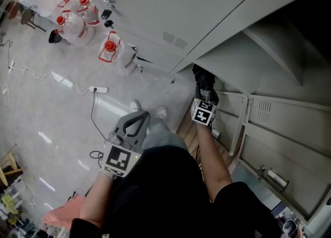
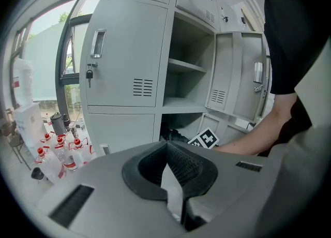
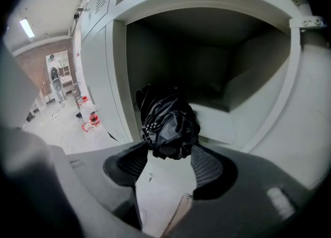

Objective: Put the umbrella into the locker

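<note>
The black folded umbrella (image 3: 168,120) lies in the mouth of the grey locker's low open compartment (image 3: 232,97). My right gripper (image 3: 170,151) is open, its wide-spread jaws on either side of the umbrella's near end; I cannot tell whether a pad touches the fabric. From the head view, the right gripper (image 1: 205,91) reaches down into the bottom of the locker (image 1: 227,50), with the umbrella (image 1: 202,75) dark just beyond it. My left gripper (image 1: 135,124) hangs back over the floor, shut with nothing in it; its own view has the jaws (image 2: 167,146) meeting at the tips.
The compartment's open door (image 1: 269,123) swings out at my right. Several clear water bottles with red caps (image 1: 77,22) stand on the floor by the lockers at the left. A white power strip (image 1: 99,89) and its cable lie on the floor.
</note>
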A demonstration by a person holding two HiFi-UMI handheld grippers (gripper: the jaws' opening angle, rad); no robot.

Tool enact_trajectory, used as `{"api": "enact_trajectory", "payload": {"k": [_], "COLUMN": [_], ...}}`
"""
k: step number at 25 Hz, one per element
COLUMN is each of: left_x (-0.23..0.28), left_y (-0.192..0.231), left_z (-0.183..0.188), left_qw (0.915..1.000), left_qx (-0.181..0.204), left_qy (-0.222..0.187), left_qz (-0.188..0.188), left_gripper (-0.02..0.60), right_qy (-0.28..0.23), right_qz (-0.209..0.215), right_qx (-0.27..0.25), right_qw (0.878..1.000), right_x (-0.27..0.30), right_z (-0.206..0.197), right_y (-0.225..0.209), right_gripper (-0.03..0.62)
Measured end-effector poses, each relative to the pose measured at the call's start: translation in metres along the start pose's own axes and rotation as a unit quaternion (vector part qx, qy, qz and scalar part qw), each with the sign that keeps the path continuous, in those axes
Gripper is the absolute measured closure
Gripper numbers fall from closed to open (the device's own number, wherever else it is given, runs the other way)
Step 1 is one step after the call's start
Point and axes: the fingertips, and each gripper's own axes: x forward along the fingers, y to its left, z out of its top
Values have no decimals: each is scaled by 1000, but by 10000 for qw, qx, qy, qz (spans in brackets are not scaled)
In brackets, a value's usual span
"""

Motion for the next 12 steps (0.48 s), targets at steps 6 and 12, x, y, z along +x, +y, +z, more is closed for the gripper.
{"api": "enact_trajectory", "payload": {"k": [6, 12], "left_x": [-2, -2], "left_y": [3, 3], "left_z": [-1, -1], "left_qw": [10000, 9999], "left_qx": [-26, -23], "left_qy": [14, 34], "left_qz": [73, 91], "left_gripper": [571, 571], "right_qy": [-316, -532], "right_qz": [-204, -400], "right_qx": [68, 89], "right_qw": [9993, 9977], "right_x": [6, 26], "right_z": [23, 54], "right_y": [-9, -30], "right_gripper": [371, 387]}}
